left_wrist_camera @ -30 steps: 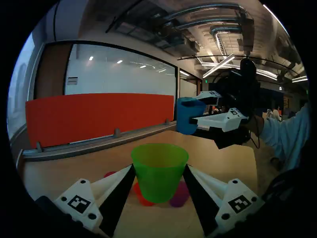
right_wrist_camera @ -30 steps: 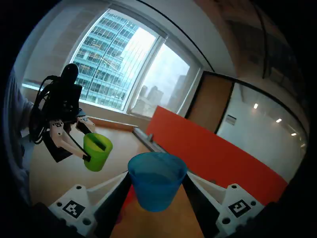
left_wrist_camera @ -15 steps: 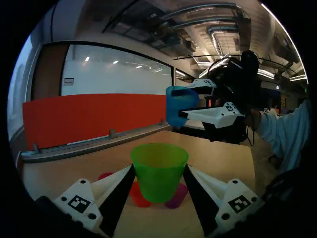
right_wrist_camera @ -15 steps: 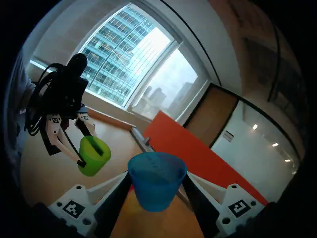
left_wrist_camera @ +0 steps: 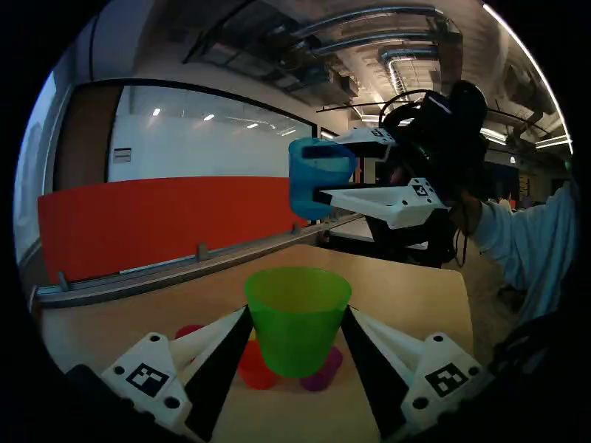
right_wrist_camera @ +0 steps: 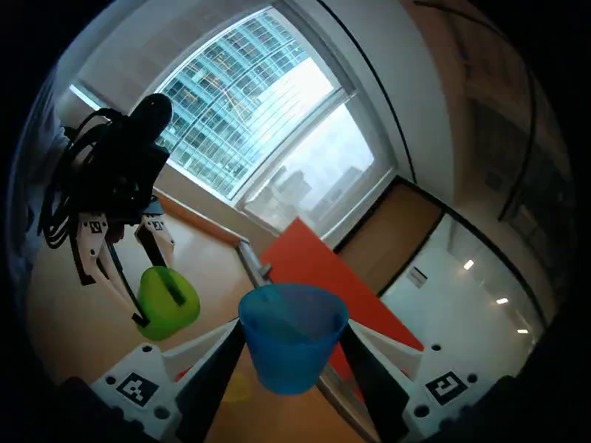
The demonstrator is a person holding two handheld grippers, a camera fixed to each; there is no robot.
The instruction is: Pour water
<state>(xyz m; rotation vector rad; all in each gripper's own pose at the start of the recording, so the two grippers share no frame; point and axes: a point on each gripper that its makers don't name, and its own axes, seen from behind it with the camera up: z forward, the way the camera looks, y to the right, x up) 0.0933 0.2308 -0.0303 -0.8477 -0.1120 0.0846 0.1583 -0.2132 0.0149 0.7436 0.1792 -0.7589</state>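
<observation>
The left tongs (left_wrist_camera: 297,314) clasp the green cup (left_wrist_camera: 298,336) upright above the bench (left_wrist_camera: 414,284), half hiding a red cup (left_wrist_camera: 255,367) and a purple cup (left_wrist_camera: 323,373). The right tongs (right_wrist_camera: 293,332) grip the blue cup (right_wrist_camera: 293,354), whose contents I cannot make out. In the left gripper view it hangs higher, beyond the green cup.

Your green cup (left_wrist_camera: 298,336) is bright lime; your blue cup (right_wrist_camera: 292,358) is translucent; the worktop (left_wrist_camera: 414,284) is pale tan; the wall panel (left_wrist_camera: 148,221) is orange-red (small cups (left_wrist_camera: 255,369) below: red, purple, pink); left gripper (left_wrist_camera: 297,310) and right gripper (right_wrist_camera: 293,325) are white with black-and-white square markers.
</observation>
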